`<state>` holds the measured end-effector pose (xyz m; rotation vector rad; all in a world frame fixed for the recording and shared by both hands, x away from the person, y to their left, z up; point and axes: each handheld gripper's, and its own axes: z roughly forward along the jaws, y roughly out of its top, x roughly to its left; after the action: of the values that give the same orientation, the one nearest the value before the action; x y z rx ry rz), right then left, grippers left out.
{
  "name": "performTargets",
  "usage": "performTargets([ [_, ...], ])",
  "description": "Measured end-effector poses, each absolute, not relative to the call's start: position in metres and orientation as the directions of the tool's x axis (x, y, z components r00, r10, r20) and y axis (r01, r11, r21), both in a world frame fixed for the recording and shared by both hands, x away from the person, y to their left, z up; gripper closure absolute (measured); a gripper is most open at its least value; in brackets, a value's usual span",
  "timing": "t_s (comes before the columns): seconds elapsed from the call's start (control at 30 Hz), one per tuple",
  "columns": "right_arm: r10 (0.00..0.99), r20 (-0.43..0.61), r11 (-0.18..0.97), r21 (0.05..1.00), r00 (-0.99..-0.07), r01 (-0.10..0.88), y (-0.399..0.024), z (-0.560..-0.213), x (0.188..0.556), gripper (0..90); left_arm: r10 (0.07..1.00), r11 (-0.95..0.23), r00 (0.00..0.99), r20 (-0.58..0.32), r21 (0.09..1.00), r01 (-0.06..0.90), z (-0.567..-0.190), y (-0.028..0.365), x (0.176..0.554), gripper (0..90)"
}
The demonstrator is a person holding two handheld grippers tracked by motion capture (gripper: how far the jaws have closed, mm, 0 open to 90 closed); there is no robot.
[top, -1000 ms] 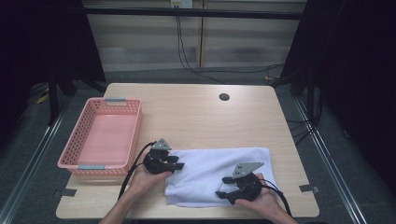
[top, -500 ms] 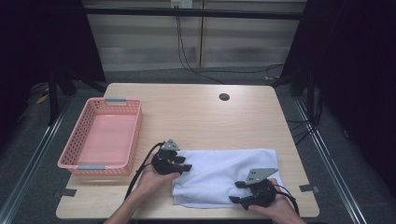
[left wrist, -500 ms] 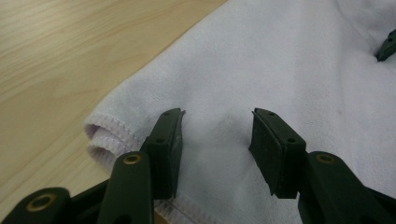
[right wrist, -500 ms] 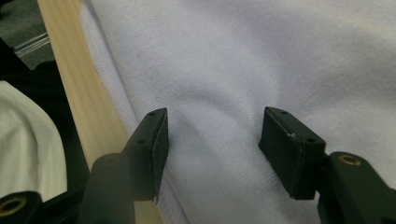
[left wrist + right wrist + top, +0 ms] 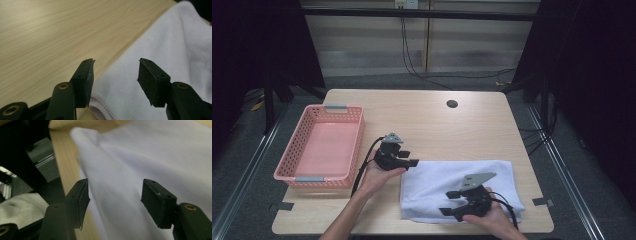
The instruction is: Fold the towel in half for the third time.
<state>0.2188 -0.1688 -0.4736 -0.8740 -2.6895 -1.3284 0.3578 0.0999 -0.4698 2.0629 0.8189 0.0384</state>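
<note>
The folded white cotton cloth by the table's near edge looked light and limp (best pinched at its hemmed left edge), and both the left gripper and the right gripper stood with jaws apart, the left's having just been opening, clamped on nothing

White cloth motion-blurred.

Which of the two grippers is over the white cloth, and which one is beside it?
The right gripper is over the white cloth, near its front edge. The left gripper stands beside the cloth's left edge, over bare table.
</note>
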Motion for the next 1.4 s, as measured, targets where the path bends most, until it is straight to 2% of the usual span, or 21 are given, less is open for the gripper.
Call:
performTargets([
  [0.17, 0.389, 0.245, 0.527, 0.732, -0.888, 0.433, -0.113, -0.474, 0.228, 38.4, 0.578, -0.403, 0.775, -0.255, 0.737, 0.543, -0.474, 0.107, 0.357, 46.2],
  [0.3, 0.372, 0.223, 0.555, 0.725, -0.901, 0.409, -0.086, -0.483, 0.237, 40.7, 0.582, -0.405, 0.773, -0.254, 0.734, 0.546, -0.477, 0.112, 0.357, 46.2],
  [0.5, 0.350, 0.202, 0.596, 0.705, -0.915, 0.384, -0.079, -0.492, 0.234, 42.4, 0.591, -0.390, 0.762, -0.264, 0.734, 0.556, -0.478, 0.112, 0.357, 46.0],
  [0.57, 0.346, 0.167, 0.608, 0.710, -0.923, 0.356, -0.077, -0.495, 0.231, 41.0, 0.593, -0.390, 0.761, -0.263, 0.734, 0.557, -0.478, 0.112, 0.357, 45.9],
  [0.93, 0.369, -0.036, 0.645, 0.729, -0.929, 0.228, -0.071, -0.501, 0.211, 48.4, 0.633, -0.372, 0.727, -0.266, 0.719, 0.587, -0.483, 0.121, 0.358, 42.5],
  [0.97, 0.370, -0.039, 0.646, 0.729, -0.928, 0.227, -0.071, -0.501, 0.211, 51.7, 0.637, -0.371, 0.723, -0.265, 0.718, 0.590, -0.483, 0.122, 0.359, 42.3],
  [1.03, 0.385, -0.057, 0.650, 0.725, -0.921, 0.227, -0.072, -0.500, 0.214, 64.5, 0.641, -0.367, 0.720, -0.268, 0.716, 0.594, -0.484, 0.123, 0.360, 41.7],
  [1.23, 0.417, 0.016, 0.622, 0.724, -0.909, 0.298, -0.076, -0.498, 0.222, 73.7, 0.641, -0.378, 0.718, -0.270, 0.704, 0.602, -0.491, 0.118, 0.364, 37.7],
  [1.4, 0.419, 0.048, 0.610, 0.725, -0.907, 0.321, -0.078, -0.497, 0.227, 76.3, 0.612, -0.416, 0.743, -0.272, 0.688, 0.594, -0.499, 0.111, 0.366, 36.3],
])
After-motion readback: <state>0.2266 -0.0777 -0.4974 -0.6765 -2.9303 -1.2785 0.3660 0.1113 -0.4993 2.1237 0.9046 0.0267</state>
